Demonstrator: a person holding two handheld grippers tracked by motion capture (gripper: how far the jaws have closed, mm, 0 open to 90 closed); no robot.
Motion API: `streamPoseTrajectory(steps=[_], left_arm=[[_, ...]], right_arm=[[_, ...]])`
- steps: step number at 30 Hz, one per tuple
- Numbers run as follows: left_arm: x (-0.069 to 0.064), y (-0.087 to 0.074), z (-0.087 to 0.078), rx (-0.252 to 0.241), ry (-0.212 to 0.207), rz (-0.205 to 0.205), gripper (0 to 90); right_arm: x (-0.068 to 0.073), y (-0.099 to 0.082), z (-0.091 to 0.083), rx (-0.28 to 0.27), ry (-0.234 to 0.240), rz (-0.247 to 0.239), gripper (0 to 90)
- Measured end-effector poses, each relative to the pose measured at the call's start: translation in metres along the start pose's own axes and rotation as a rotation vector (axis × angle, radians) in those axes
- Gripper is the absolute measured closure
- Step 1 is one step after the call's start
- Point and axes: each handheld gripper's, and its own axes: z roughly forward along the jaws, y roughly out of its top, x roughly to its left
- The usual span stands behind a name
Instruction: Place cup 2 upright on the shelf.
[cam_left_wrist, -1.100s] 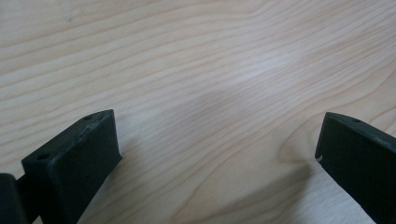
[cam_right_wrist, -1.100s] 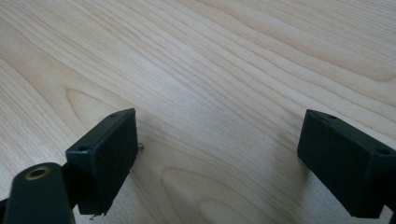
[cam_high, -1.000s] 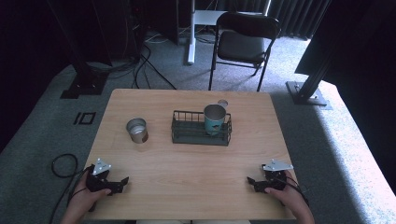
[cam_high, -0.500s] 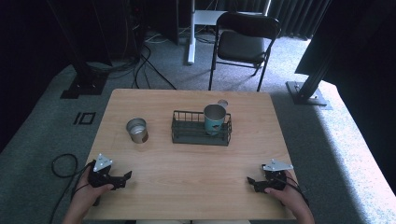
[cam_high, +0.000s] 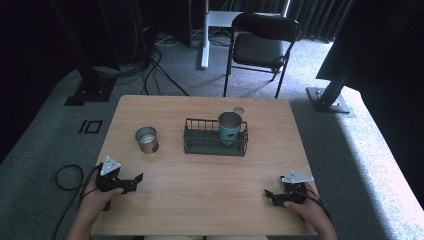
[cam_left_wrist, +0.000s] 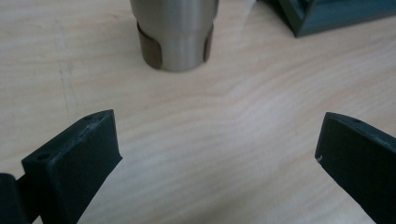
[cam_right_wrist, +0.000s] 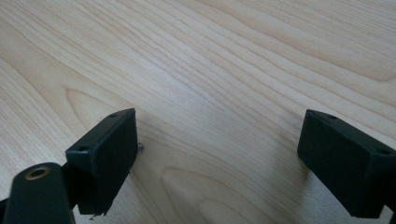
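A steel cup (cam_high: 147, 139) stands upright on the wooden table (cam_high: 210, 175), left of a dark wire basket (cam_high: 200, 142). Inside the basket's right end stands a teal mug (cam_high: 230, 127). My left gripper (cam_high: 134, 180) is open near the front left edge, held by a hand, and points toward the steel cup (cam_left_wrist: 173, 32), which is well ahead of its jaws. The basket's corner (cam_left_wrist: 327, 16) shows at the upper right of the left gripper view. My right gripper (cam_high: 270, 194) is open near the front right, low over bare wood (cam_right_wrist: 210, 70), with nothing between its jaws.
A small round thing (cam_high: 238, 110) lies on the table just behind the basket. Behind the table stands a black folding chair (cam_high: 262, 47). Cables (cam_high: 155, 65) and stand bases lie on the grey carpet at the back left; a dark post foot (cam_high: 330, 102) sits at right.
My left gripper has shifted slightly forward and to the right, toward the steel cup. The right gripper has stayed put.
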Motion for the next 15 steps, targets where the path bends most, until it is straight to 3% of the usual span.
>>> streamPoseTrajectory(steps=[15], left_arm=[[0.004,0.024,0.013,-0.05,0.009,-0.01,0.3]], right_arm=[[0.0,0.0,0.0,0.002,0.0,0.002,11.8]])
